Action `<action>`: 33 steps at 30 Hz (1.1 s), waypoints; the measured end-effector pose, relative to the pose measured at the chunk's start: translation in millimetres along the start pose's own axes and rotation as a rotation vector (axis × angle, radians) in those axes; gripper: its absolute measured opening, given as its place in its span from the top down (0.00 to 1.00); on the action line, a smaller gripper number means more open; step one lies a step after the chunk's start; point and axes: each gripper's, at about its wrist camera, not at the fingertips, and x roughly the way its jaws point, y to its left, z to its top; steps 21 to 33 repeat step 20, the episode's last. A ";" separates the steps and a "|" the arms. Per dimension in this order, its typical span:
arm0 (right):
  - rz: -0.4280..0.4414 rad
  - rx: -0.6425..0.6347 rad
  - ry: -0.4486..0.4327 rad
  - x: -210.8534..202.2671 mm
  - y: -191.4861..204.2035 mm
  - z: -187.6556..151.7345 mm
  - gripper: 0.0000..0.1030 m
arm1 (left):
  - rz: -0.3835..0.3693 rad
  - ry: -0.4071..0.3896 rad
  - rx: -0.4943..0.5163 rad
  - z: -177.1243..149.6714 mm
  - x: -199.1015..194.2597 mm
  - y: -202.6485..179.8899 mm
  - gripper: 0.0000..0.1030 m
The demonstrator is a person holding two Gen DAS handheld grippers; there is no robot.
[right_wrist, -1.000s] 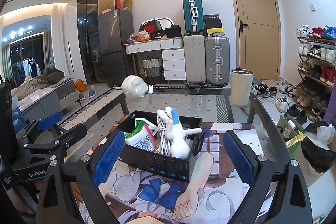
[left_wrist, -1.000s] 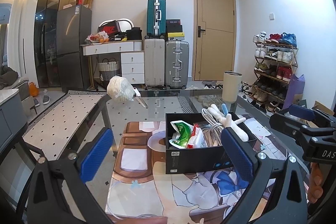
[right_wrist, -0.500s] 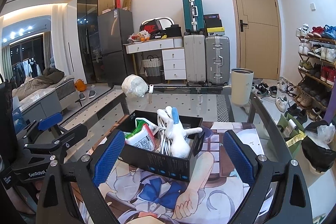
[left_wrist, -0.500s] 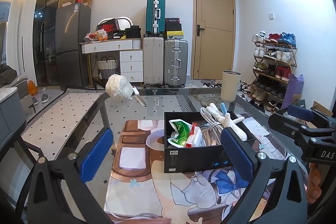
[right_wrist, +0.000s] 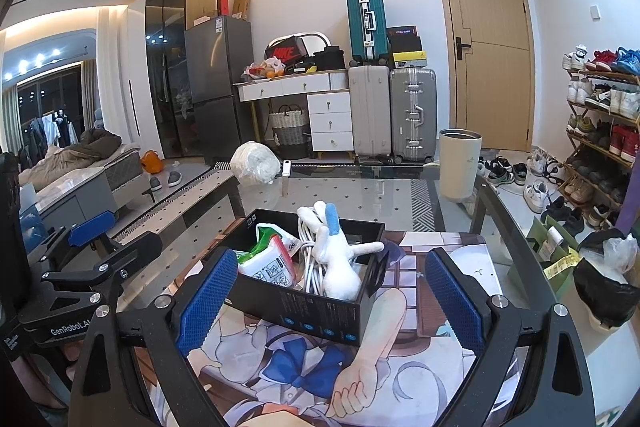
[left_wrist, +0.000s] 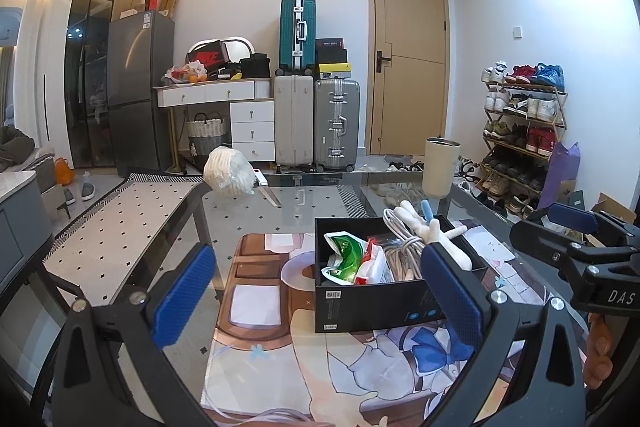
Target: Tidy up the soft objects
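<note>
- Plush: the white soft toy with long limbs and a blue ear (right_wrist: 338,259) sits inside the black open-topped cardboard box (right_wrist: 316,307), leaning on the box's right-hand end, beside a coil of white cable (left_wrist: 402,247) and a green-and-white soft packet (right_wrist: 268,259).
- That box stands on the printed anime mat (left_wrist: 280,339) spread over the glass desk (left_wrist: 304,203); I judge the sorting close to finished, since the soft things I can make out are already in it.
- My left tongs (left_wrist: 316,301) are spread wide and carry nothing, hanging in front of the box's near-left corner.
- My right tongs (right_wrist: 328,301) are likewise spread and bare, framing the box from its other side.
- If I tidy the plush, I would come down over its body, not its thin limbs, and close gently so the fabric does not slip or snag the cable.
- A white crumpled bag (left_wrist: 228,177) lies at the desk's far edge, well apart from the box; it may be the next soft item, though I cannot tell what it holds.
- A cream cylindrical bin (right_wrist: 460,163) stands beyond the desk.
</note>
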 end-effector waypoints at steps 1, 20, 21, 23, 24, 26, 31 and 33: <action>0.000 0.001 0.001 0.3 0.0 -0.3 0.07 | -0.001 0.002 0.000 0.0 0.3 -0.1 0.00; 0.011 0.010 0.020 3.8 -4.8 -5.1 0.07 | 0.005 0.019 -0.021 -1.0 3.6 3.1 0.00; 0.011 0.010 0.020 3.8 -4.8 -5.1 0.07 | 0.005 0.019 -0.021 -1.0 3.6 3.1 0.00; 0.011 0.010 0.020 3.8 -4.8 -5.1 0.07 | 0.005 0.019 -0.021 -1.0 3.6 3.1 0.00; 0.011 0.010 0.020 3.8 -4.8 -5.1 0.07 | 0.005 0.019 -0.021 -1.0 3.6 3.1 0.00; 0.011 0.010 0.020 3.8 -4.8 -5.1 0.07 | 0.005 0.019 -0.021 -1.0 3.6 3.1 0.00; 0.011 0.010 0.020 3.8 -4.8 -5.1 0.07 | 0.005 0.019 -0.021 -1.0 3.6 3.1 0.00; 0.011 0.010 0.020 3.8 -4.8 -5.1 0.07 | 0.005 0.019 -0.021 -1.0 3.6 3.1 0.00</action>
